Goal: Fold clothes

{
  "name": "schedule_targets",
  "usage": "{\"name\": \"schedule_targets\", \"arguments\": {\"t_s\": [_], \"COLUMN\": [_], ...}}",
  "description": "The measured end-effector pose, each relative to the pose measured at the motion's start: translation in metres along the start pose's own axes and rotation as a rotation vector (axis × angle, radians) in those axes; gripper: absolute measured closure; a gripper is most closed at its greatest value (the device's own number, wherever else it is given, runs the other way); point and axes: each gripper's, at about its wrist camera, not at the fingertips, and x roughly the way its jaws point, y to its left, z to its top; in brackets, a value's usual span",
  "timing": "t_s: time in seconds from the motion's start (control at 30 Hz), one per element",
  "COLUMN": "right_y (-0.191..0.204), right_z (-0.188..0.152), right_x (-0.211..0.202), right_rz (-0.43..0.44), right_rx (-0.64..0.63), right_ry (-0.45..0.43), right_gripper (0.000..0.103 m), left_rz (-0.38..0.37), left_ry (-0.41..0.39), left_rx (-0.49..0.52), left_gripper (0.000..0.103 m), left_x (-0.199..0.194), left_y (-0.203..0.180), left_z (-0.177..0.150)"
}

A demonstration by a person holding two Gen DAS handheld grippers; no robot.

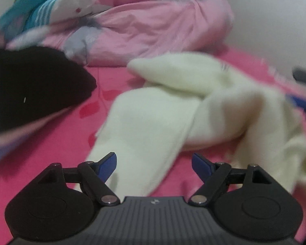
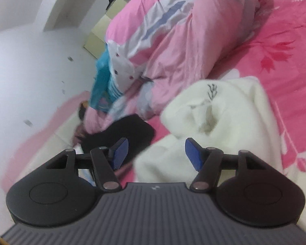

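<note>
A cream fleece garment [image 1: 173,106] lies crumpled on the pink bed sheet [image 1: 57,143], one long part stretching toward my left gripper [image 1: 154,166]. That gripper is open and empty, just above the garment's near end. In the right wrist view the same cream garment [image 2: 224,118] shows a small dark embroidered sprig. My right gripper [image 2: 156,153] is open and empty, hovering at the garment's near left edge. The right gripper's tip [image 1: 304,85] shows at the right edge of the left wrist view.
A black garment [image 1: 34,85] lies to the left on the sheet, also in the right wrist view [image 2: 128,134]. A pink quilt [image 1: 149,26] is heaped behind, with a teal striped cloth [image 1: 30,14]. A white wall [image 2: 30,71] borders the bed.
</note>
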Motion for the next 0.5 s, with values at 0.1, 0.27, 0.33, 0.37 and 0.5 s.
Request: {"name": "schedule_targets", "arguments": {"t_s": [0.1, 0.27, 0.33, 0.37, 0.5], "right_y": [-0.011, -0.036, -0.044, -0.046, -0.049], "right_z": [-0.011, -0.019, -0.02, -0.021, -0.021], "right_x": [0.008, -0.001, -0.005, -0.005, -0.004], "right_rz": [-0.012, 0.081, 0.1, 0.108, 0.121], "right_rx": [0.005, 0.085, 0.113, 0.122, 0.139], "right_ry": [-0.026, -0.08, -0.088, -0.088, -0.085], "right_gripper": [0.042, 0.043, 0.043, 0.043, 0.043], "left_rz": [0.058, 0.103, 0.123, 0.135, 0.183], "left_ry": [0.016, -0.021, -0.064, -0.092, -0.203], "left_rx": [0.093, 0.056, 0.01, -0.015, -0.115], "left_gripper": [0.062, 0.09, 0.091, 0.091, 0.092], "left_x": [0.006, 0.006, 0.0, -0.003, -0.019], "left_y": [-0.006, 0.002, 0.014, 0.021, 0.05], "left_z": [-0.006, 0.001, 0.016, 0.028, 0.075]}}
